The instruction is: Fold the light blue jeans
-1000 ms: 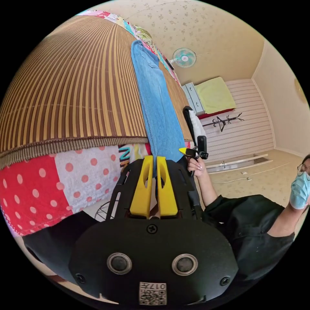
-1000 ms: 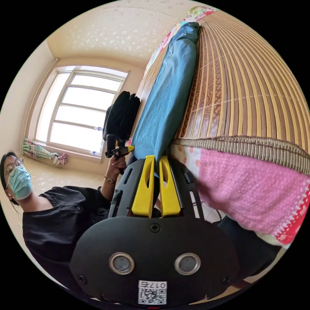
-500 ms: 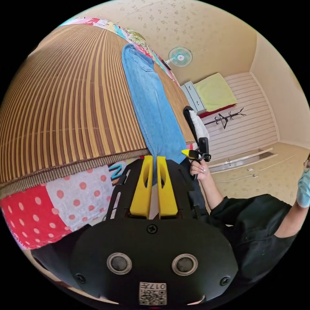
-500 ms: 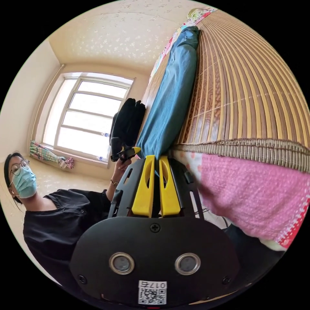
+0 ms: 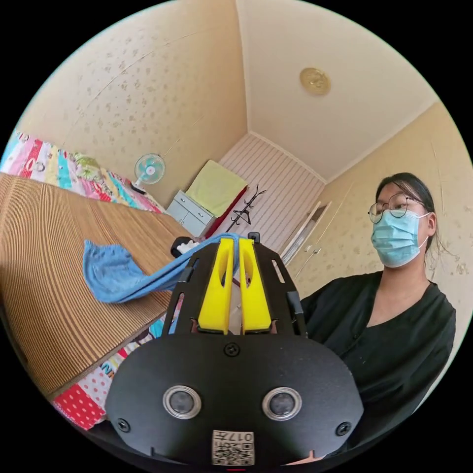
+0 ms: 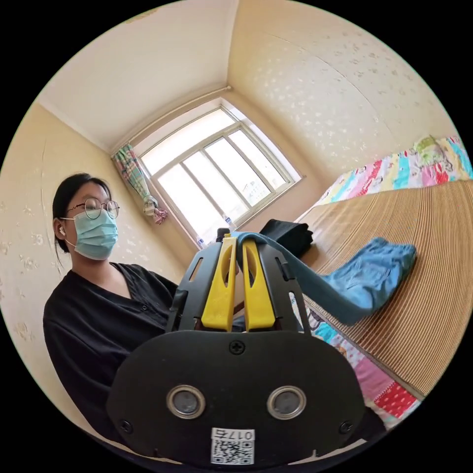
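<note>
Blue jeans [image 5: 111, 276] hang from both clamped grippers [image 5: 235, 245] [image 6: 238, 242].

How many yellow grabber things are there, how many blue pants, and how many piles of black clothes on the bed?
Yellow-jawed grippers: 2, the left gripper and the right gripper
Light blue jeans: 1
Black clothes pile: 1
Total: 4

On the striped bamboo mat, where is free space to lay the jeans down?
The striped bamboo mat is bare beyond the light blue jeans, toward the patchwork quilt. It is crowded near the folded black garment by the window.
</note>
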